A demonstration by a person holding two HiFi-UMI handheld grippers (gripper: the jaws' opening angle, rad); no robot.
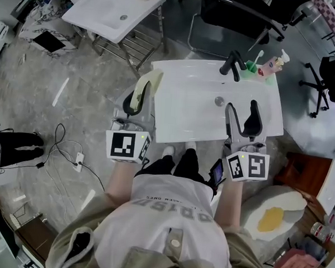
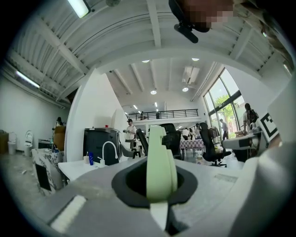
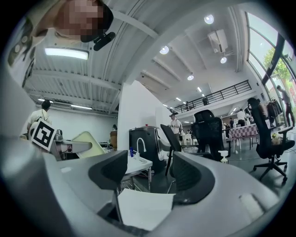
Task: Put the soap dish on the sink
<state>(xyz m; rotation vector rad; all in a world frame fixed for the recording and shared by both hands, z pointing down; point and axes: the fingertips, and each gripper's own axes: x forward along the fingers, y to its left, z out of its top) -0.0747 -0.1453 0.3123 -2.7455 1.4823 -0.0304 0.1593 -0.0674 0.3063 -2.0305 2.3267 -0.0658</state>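
While both arms are being held out level, the smooth pale green plastic soap dish (image 1: 147, 83) (image 2: 161, 163) is being pinched on edge by the left gripper (image 1: 139, 99) (image 2: 162, 185). Its long axis is pointing away from the person, just beside the left rim of the glossy white rectangular sink (image 1: 185, 123). The right gripper (image 1: 241, 115) (image 3: 149, 172) is being held with its jaws spread and empty over the sink's front.

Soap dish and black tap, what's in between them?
Just bare white sink between the soap dish and tap, in the head view.

You stand on a grey marbled floor (image 1: 73, 114); black office chairs (image 1: 241, 17) sit far ahead, tall windows (image 2: 226, 99) to your right, strip lights (image 2: 79, 7) overhead.
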